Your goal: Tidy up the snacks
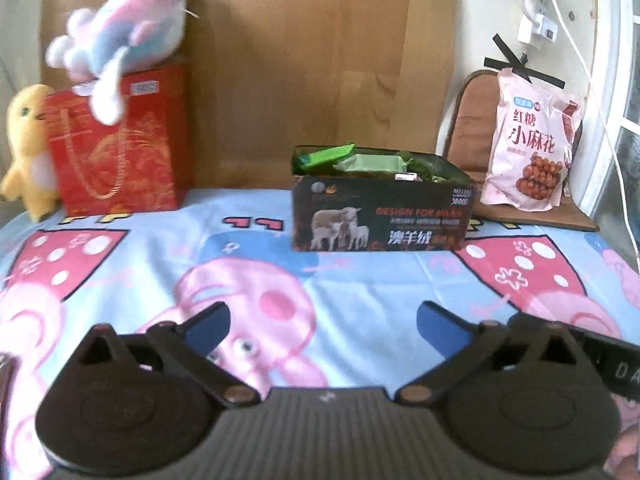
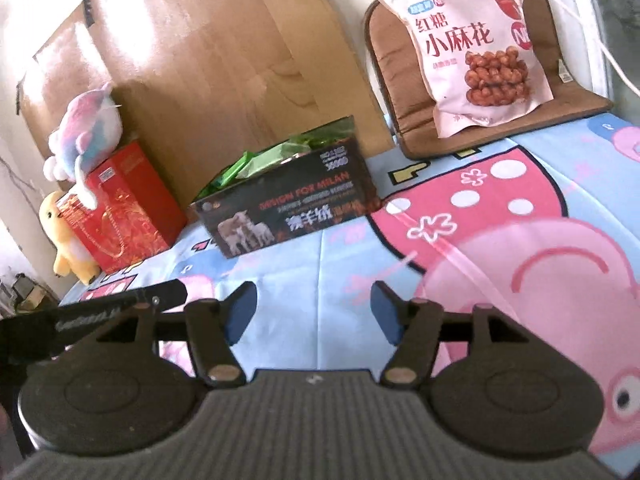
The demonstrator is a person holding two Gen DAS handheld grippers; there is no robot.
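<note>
A dark cardboard box [image 1: 380, 216] printed with sheep stands on the cartoon bedsheet [image 1: 160, 248] and holds several green snack packets [image 1: 360, 162]. It also shows in the right wrist view [image 2: 292, 212], with the green packets [image 2: 264, 160] sticking out. A pink snack bag [image 1: 528, 144] leans on a brown cushion [image 1: 472, 120] at the right; it shows in the right wrist view too [image 2: 476, 44]. My left gripper [image 1: 322, 324] is open and empty, well short of the box. My right gripper [image 2: 314, 312] is open and empty over the sheet.
A red gift bag [image 1: 120, 148] stands at the back left with a pastel plush [image 1: 120, 32] on top and a yellow plush [image 1: 28, 144] beside it. A wooden board [image 1: 300, 60] backs the bed. Cables [image 1: 576, 52] hang on the right wall.
</note>
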